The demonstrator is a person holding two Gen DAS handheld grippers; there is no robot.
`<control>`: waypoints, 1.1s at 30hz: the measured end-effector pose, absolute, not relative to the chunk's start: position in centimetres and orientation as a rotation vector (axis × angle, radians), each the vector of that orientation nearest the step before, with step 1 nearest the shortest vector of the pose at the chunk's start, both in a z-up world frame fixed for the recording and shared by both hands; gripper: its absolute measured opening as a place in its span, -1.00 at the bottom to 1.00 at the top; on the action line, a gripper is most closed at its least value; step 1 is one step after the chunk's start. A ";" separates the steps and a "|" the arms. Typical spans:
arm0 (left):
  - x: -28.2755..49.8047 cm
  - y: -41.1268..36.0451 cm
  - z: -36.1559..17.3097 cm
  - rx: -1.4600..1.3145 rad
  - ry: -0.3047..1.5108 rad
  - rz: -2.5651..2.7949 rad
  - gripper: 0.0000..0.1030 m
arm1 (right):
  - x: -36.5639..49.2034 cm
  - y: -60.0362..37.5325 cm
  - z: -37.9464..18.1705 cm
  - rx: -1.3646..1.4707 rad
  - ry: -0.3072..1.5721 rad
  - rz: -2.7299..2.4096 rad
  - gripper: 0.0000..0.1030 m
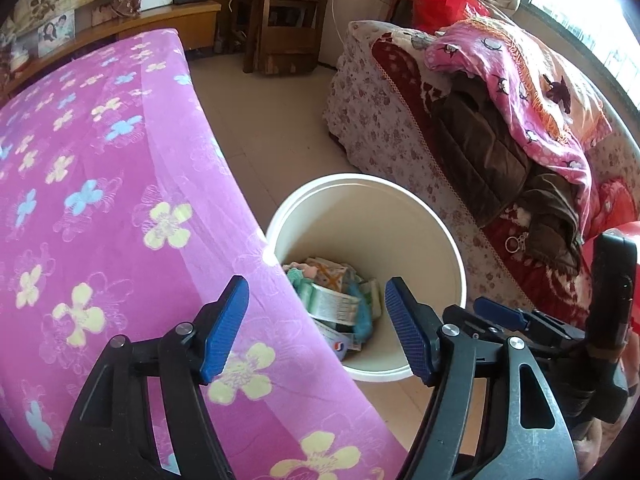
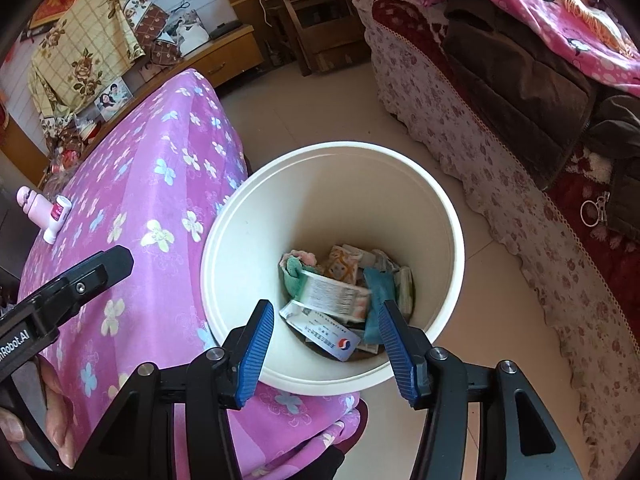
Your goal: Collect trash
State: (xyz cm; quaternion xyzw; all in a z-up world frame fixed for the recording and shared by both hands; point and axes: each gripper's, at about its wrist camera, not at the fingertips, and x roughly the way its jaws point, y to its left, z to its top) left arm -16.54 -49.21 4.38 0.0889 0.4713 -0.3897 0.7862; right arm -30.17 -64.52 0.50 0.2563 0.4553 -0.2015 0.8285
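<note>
A white trash bucket (image 1: 432, 224) (image 2: 320, 200) stands on the floor against the edge of a table draped in pink flowered cloth (image 1: 120, 200) (image 2: 140, 200). Inside lie several pieces of trash (image 1: 336, 304) (image 2: 340, 292): paper boxes, wrappers and a green-and-pink cloth. My left gripper (image 1: 316, 292) hovers above the table edge and the bucket's rim, open, with nothing between its blue pads. My right gripper (image 2: 326, 312) hangs over the bucket's near rim, open and empty too. In the left wrist view the right gripper's blue finger (image 1: 498, 316) shows to the right of the bucket.
A small pink-and-white bottle (image 2: 56, 216) lies on the far left of the table. A sofa (image 1: 380, 140) (image 2: 440, 120) piled with blankets and a key ring (image 2: 592, 208) flanks the bucket on the right. A wooden chair (image 1: 288, 20) stands behind. A hand (image 2: 56, 420) holds the left tool.
</note>
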 end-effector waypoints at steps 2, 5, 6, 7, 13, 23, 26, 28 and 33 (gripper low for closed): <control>-16.7 -48.9 4.6 0.198 1.004 -0.833 0.36 | -30.1 -64.1 0.9 0.531 0.960 -0.427 0.02; -16.9 -48.4 5.2 0.217 0.972 -0.814 0.36 | -30.0 -63.4 1.6 0.514 0.945 -0.426 0.02; -17.1 -48.1 5.5 0.224 0.955 -0.805 0.36 | -30.0 -63.2 1.8 0.508 0.940 -0.427 0.02; -17.1 -47.9 5.7 0.227 0.943 -0.802 0.36 | -30.0 -62.9 2.1 0.499 0.932 -0.429 0.02; -18.2 -46.0 7.4 0.244 0.860 -0.789 0.36 | -30.1 -60.9 4.4 0.450 0.867 -0.440 0.02; -20.5 -41.2 11.8 0.204 0.670 -0.777 0.54 | -31.3 -56.4 10.1 0.316 0.687 -0.481 0.42; -20.9 -39.9 12.9 0.184 0.630 -0.776 0.60 | -31.7 -55.2 11.3 0.298 0.645 -0.489 0.42; -21.1 -39.0 13.5 0.175 0.616 -0.775 0.61 | -32.2 -54.5 12.2 0.290 0.613 -0.495 0.42; -21.7 -36.9 14.5 0.185 0.571 -0.756 0.61 | -32.9 -52.8 13.9 0.249 0.556 -0.524 0.56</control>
